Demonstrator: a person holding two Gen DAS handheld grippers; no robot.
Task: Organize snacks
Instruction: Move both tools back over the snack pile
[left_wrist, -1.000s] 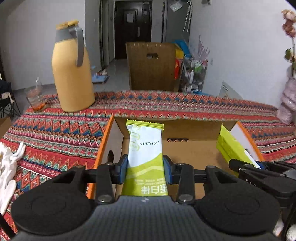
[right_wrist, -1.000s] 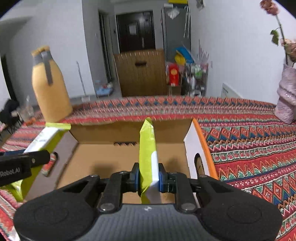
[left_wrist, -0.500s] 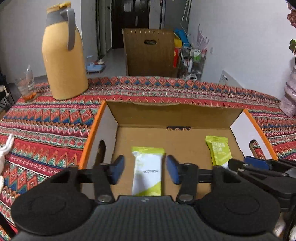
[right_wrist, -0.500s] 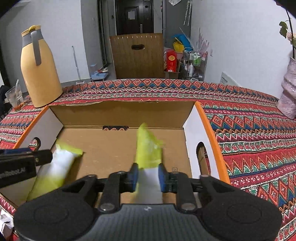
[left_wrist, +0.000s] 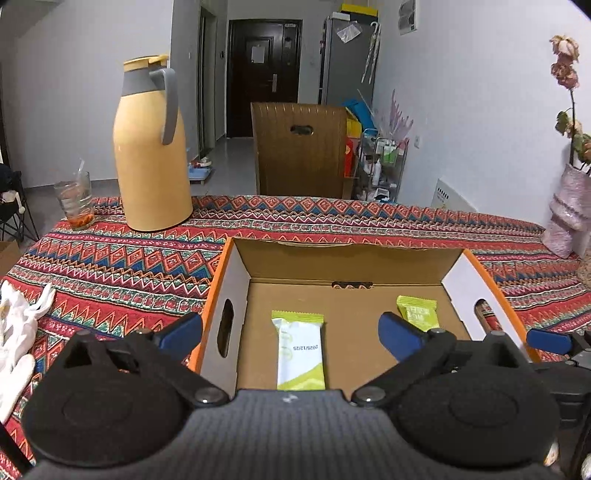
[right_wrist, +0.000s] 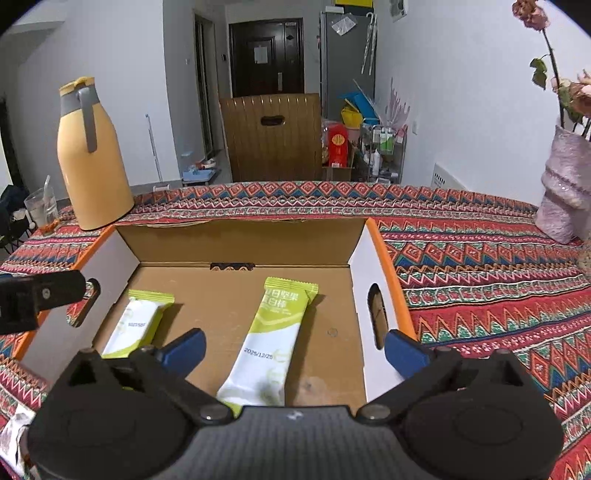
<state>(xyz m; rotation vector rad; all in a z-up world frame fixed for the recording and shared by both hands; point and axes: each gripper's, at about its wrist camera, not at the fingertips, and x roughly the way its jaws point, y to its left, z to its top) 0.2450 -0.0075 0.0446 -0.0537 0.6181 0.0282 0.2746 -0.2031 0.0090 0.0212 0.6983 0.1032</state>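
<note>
Snack bars lie flat in the cardboard box (right_wrist: 376, 240): one (left_wrist: 300, 354) under the left gripper (left_wrist: 290, 338), another (right_wrist: 269, 339) under the right gripper (right_wrist: 293, 350). Both jaws are opening, released, gripping nothing. At ten o'clock on the table (left_wrist: 110, 258) stands a yellow thermos (left_wrist: 149, 155).

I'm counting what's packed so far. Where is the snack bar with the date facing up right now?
In the right wrist view the dated bar lies flat on the box floor, right of centre, with the other bar to its left near the left wall.
</note>
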